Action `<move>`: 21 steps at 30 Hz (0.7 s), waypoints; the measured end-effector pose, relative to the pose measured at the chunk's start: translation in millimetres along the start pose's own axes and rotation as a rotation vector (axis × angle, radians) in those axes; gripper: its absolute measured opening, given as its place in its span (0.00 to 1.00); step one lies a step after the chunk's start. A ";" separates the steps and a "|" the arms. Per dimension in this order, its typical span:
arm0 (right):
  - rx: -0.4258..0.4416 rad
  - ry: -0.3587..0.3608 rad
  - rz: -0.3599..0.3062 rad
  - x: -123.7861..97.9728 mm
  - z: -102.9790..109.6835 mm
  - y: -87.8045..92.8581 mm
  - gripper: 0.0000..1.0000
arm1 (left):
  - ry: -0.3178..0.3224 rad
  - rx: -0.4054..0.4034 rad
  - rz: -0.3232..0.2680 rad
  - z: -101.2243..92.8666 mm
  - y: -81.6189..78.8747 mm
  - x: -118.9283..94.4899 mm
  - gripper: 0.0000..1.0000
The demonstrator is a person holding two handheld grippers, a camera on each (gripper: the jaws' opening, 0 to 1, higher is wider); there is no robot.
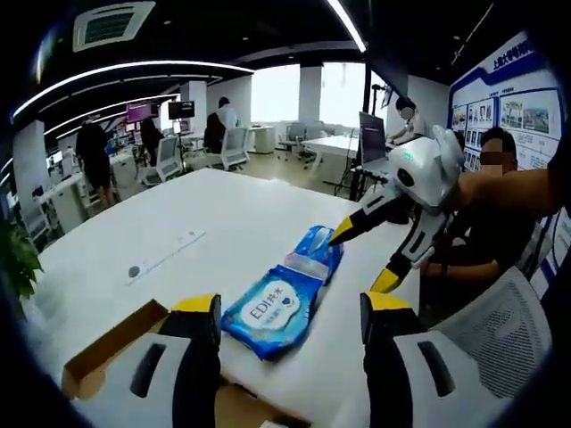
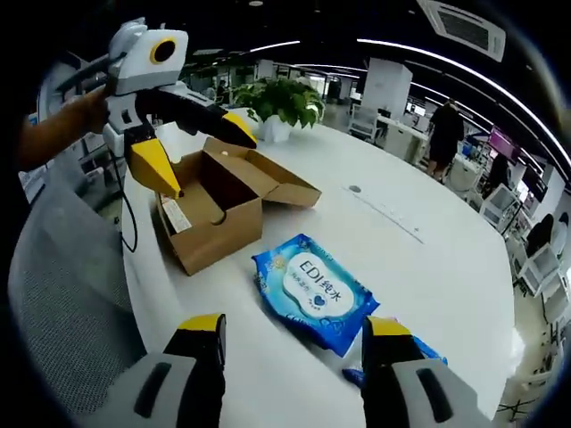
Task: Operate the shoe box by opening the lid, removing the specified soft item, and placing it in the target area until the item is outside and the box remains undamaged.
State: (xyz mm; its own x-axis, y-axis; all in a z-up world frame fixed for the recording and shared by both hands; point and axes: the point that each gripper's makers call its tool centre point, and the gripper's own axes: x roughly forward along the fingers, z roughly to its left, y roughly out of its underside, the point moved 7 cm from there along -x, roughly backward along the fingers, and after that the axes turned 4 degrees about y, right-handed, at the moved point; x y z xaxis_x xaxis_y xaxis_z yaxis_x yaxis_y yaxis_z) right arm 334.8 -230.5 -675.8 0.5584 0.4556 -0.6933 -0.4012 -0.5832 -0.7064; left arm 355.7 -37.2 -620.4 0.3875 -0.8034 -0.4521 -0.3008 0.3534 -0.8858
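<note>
A potted plant (image 2: 284,100) and mesh chair (image 2: 67,285) flank the white table (image 2: 446,267).

Left gripper (image 1: 291,316): jaws spread wide, nothing held between the yellow tips. It is also seen in the right gripper view (image 2: 203,147), raised, held in a hand (image 2: 89,111), jaws parted and angled down to the right. Right gripper (image 2: 296,339): jaws wide apart, nothing gripped. It is seen in the left gripper view (image 1: 361,254) too, carried on a bare forearm (image 1: 513,189), yellow tips apart and pointed down-left.
</note>
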 end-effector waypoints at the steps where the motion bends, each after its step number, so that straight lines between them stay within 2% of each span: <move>1: -0.003 -0.004 -0.002 0.6 1.0 -0.7 0.62 | -0.007 -0.005 -0.006 0.4 1.4 -4.2 0.68; 5: -0.027 -0.055 -0.018 7.8 14.5 -7.6 0.66 | -0.036 -0.030 -0.030 3.1 9.0 -24.7 0.76; 9: -0.053 -0.096 -0.023 16.0 26.2 -13.8 0.68 | -0.086 -0.034 -0.043 4.0 15.9 -48.8 0.78; 13: -0.085 -0.138 -0.025 24.1 36.5 -20.4 0.69 | -0.133 -0.027 -0.026 7.6 24.6 -69.7 0.82; 16: -0.113 -0.165 -0.030 29.0 43.6 -26.3 0.71 | -0.164 -0.045 -0.037 9.2 29.5 -83.9 0.86; 21: -0.144 -0.210 -0.054 37.1 53.5 -36.9 0.71 | -0.186 -0.076 -0.040 7.8 40.2 -100.9 0.94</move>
State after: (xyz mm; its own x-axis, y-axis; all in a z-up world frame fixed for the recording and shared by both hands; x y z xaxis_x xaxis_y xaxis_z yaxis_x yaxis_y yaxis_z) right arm 331.5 -156.1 -683.1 0.4073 0.6094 -0.6803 -0.2589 -0.6373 -0.7258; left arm 311.4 61.8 -611.3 0.5527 -0.7114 -0.4341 -0.3437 0.2799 -0.8964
